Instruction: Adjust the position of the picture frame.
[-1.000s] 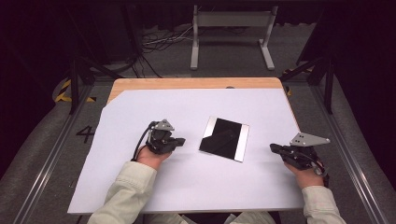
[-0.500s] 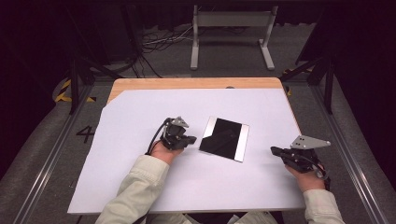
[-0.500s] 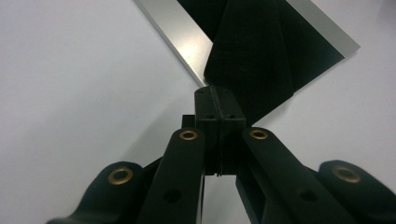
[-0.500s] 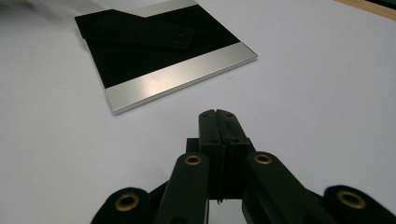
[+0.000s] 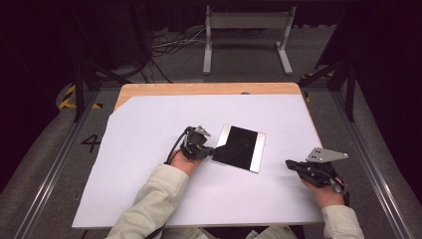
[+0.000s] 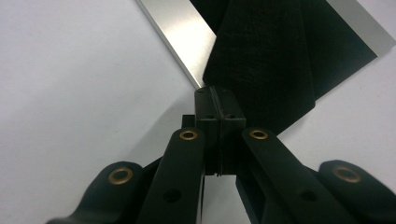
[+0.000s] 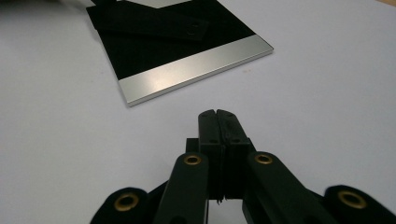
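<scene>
Item 1: flat square plate [image 5: 240, 148], black face with bright metal strips along two opposite edges. It lay slightly skewed just right of centre in the high view, on the white table cover [image 5: 149, 124]. A dark strip or flap [image 6: 261, 60] lay across its black face; in the right gripper view it showed near the top, with a small hole at one end [image 7: 154, 25]. What it was could not be told.

Item 2: left gripper [image 5: 211, 149], centre of the high view, jaws pressed together with nothing between them. Its tip stood at the plate's near left edge, by the metal strip [image 6: 180, 32]; contact could not be judged. Presumably it was set there with jaws together so as to push or pry at the edge rather than pinch it.

Item 3: right gripper [image 5: 290, 164], lower right of the high view, jaws likewise together and empty, apart from the plate and pointing toward it. It appeared parked clear, probably to leave the working side free.

Item 4: bare wooden table edge [image 5: 199, 88], upper centre, beyond the cover.
</scene>
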### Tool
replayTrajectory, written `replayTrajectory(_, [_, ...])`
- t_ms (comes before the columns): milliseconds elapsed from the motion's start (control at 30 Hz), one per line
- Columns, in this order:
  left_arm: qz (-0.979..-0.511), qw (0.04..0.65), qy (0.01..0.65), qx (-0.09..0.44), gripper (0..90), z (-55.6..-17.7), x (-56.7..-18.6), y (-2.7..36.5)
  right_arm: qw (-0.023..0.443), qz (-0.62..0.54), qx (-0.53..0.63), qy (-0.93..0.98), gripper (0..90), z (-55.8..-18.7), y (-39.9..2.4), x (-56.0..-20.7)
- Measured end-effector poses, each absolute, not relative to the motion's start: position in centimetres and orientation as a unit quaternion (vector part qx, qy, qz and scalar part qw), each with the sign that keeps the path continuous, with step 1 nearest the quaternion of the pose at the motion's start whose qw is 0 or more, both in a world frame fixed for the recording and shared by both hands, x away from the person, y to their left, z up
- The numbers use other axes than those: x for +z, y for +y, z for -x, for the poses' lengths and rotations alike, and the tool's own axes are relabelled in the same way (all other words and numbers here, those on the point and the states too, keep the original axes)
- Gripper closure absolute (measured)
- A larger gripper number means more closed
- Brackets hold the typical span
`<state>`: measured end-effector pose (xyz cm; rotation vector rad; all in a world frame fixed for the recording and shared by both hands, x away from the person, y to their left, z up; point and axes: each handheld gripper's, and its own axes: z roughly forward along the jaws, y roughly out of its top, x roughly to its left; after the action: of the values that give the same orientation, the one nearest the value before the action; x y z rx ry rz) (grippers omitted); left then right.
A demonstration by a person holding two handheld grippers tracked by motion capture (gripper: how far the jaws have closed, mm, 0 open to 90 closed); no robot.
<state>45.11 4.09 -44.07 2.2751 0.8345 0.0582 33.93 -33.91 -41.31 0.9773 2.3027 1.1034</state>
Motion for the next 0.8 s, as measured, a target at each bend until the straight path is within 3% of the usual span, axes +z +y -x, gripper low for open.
replayTrajectory(233, [-0.873, 0.357, 0.332, 0.003, 90.0, -45.2, -44.2, 4.3, 0.203, -0.354, 0.397, 0.822, 88.5, -33.8, -34.1, -41.2])
replayTrajectory(500, [-0.892, 0.352, 0.285, -0.021, 90.0, -43.5, -44.0, 1.8, 0.202, -0.358, 0.397, 0.821, 88.6, -33.9, -34.3, -41.2])
replayTrajectory(800, [-0.896, 0.359, 0.262, -0.01, 90.0, -42.4, -44.2, 0.2, 0.202, -0.375, 0.39, 0.817, 89.6, -34.3, -34.4, -41.3])
